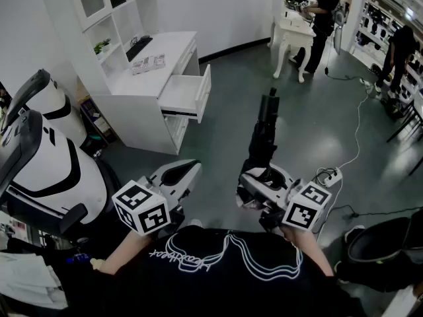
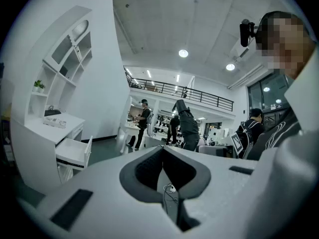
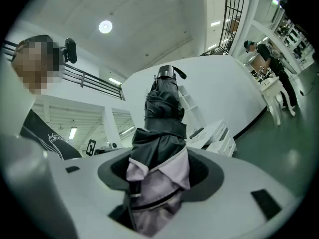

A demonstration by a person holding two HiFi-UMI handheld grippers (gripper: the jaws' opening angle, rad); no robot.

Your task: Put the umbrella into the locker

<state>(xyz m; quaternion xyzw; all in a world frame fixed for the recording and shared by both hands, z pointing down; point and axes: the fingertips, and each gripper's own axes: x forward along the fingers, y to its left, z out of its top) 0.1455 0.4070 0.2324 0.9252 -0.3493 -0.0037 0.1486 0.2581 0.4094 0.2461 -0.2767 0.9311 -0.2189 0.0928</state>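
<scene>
A folded black umbrella with a pale lining sticks forward and level out of my right gripper, which is shut on its lower part. In the right gripper view the umbrella fills the space between the jaws and its handle end points away. My left gripper hovers to the left at about the same height; its jaws meet at the tips with nothing between them. Ahead on the left stands a white cabinet unit with shelves and one drawer pulled out.
A white and black machine stands close on the left. A power strip with a cable lies on the grey floor at the right, near a dark bin. People stand by a white table at the back.
</scene>
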